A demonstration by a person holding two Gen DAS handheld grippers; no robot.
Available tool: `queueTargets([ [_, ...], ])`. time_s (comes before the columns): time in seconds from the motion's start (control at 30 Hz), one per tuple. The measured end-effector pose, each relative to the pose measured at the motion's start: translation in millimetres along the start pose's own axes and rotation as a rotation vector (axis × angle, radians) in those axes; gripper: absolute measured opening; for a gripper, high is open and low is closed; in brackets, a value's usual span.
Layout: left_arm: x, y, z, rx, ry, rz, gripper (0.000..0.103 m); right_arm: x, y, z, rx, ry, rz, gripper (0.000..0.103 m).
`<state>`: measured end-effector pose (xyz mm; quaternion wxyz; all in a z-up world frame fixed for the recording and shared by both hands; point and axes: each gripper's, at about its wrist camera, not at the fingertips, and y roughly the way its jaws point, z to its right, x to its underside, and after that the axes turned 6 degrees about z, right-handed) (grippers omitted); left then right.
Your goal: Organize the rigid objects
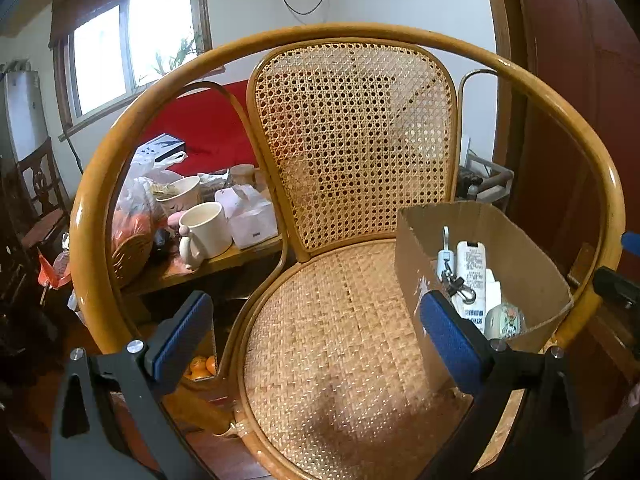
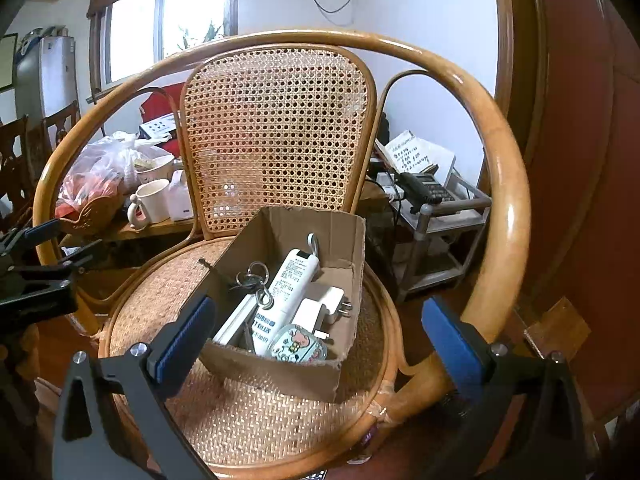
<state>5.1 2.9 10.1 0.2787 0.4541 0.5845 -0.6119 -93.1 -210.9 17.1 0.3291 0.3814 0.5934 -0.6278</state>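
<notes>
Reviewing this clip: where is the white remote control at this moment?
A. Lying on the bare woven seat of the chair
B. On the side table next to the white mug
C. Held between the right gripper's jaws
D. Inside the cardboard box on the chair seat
D. The white remote control lies inside the cardboard box on the rattan chair, beside a key bunch and a white charger plug.
</notes>
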Motion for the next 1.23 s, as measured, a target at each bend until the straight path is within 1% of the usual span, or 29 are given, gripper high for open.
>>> queueTargets([
  [0.13, 2, -2, 2, 0.028, 0.011, -0.005, 0.103, 5, -6, 0, -0.01, 0.001, 0.01, 0.103],
  [0.3, 5, -2, 6, 0.014, 0.033, -0.011, 0.103, 6, -4, 1, -0.006, -0.003, -0.002, 0.103],
  [0.53, 6, -5, 6, 0.042, 0.027, -0.009, 0.103, 6, -5, 2, -0.007, 0.0, 0.003, 0.103],
  [0.67, 8, -4, 4, 0.015, 0.026, -0.013, 0.103, 6, -5, 2, -0.006, 0.0, 0.001, 0.103],
  [0.83, 8, -4, 0, 0.0, 0.014, -0.013, 0.103, 7, -4, 2, -0.006, 0.002, -0.003, 0.103],
  [1.23, 8, -3, -3, -0.005, 0.009, -0.026, 0.103, 8, -1, 3, -0.006, -0.001, -0.011, 0.103],
])
